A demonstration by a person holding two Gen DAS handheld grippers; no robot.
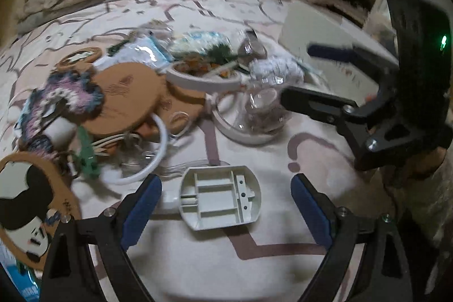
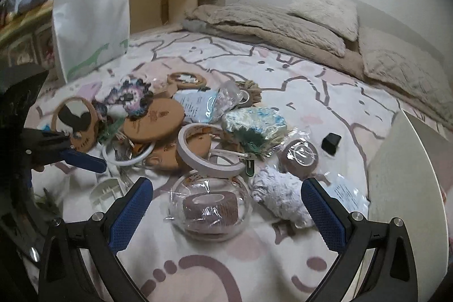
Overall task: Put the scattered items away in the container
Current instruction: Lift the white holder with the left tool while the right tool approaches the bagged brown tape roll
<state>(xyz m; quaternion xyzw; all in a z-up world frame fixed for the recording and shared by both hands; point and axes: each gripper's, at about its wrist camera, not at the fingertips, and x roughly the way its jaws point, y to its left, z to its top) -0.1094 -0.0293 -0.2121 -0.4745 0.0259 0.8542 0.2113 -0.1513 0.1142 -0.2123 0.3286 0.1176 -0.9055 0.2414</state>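
A grey-white plastic shell with ribbed compartments (image 1: pixel 219 197) lies on the bedcover between the blue pads of my left gripper (image 1: pixel 225 181). The jaws stand wide and neither pad touches it. My right gripper (image 2: pixel 226 184) is open above a wrapped brown tape roll (image 2: pixel 209 207) in a clear round dish, nothing between its pads. In the left wrist view the right gripper (image 1: pixel 300 72) hangs at the right, over that dish (image 1: pixel 254 118). A heap of cork coasters (image 2: pixel 154 120), a white ring (image 2: pixel 209 152), crochet pieces and packets spreads behind. A white container's wall (image 2: pixel 405 174) rises at the right.
A white paper bag (image 2: pixel 90 19) stands at the far left of the bed. Beige blankets and pillows (image 2: pixel 283 24) line the far side. A small black block (image 2: pixel 330 143) lies apart near the container. The patterned cover (image 2: pixel 226 268) shows in front of the dish.
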